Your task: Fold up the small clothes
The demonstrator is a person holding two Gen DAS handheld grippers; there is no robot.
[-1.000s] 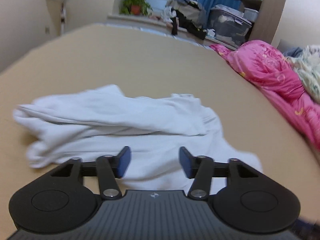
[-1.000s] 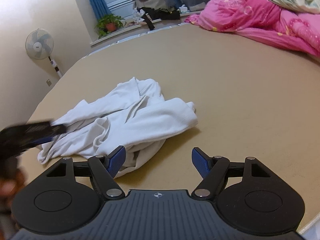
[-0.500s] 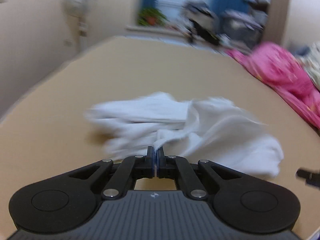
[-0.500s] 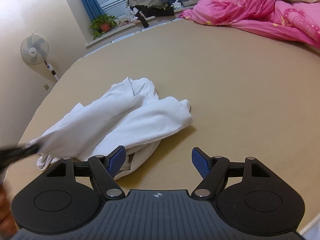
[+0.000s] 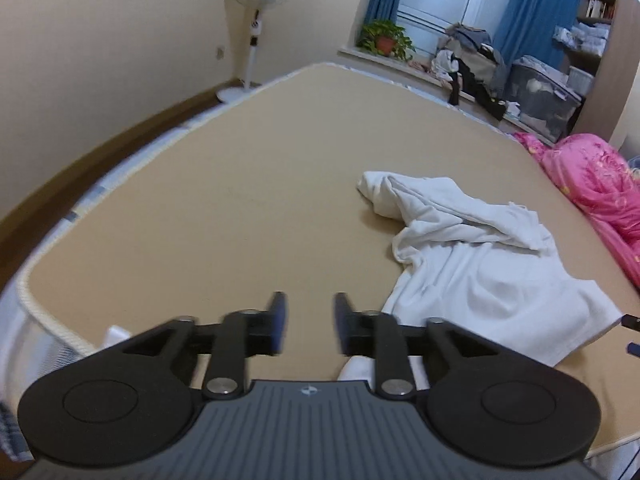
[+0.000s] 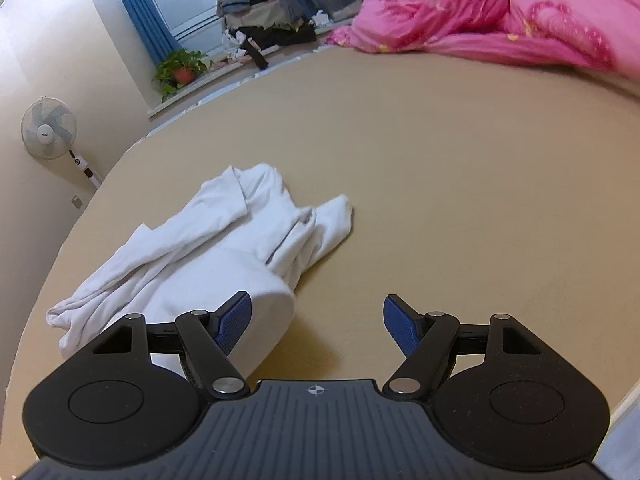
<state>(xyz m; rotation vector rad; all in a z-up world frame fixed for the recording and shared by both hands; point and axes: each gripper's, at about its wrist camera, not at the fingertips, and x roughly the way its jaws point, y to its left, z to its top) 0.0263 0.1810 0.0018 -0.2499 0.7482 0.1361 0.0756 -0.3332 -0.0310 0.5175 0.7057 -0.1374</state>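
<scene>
On the left, we see the left gripper (image 5: 306, 324) held low over the tan bed (image 5: 240, 200), jaws apart with nothing between them, slightly blurred. The crumpled white garment (image 5: 472, 256) lies to its right on the bed. The right gripper (image 6: 317, 322) also stands wide apart above the bed; the white garment (image 6: 208, 252) lies ahead and left, its near edge just behind the left finger
</scene>
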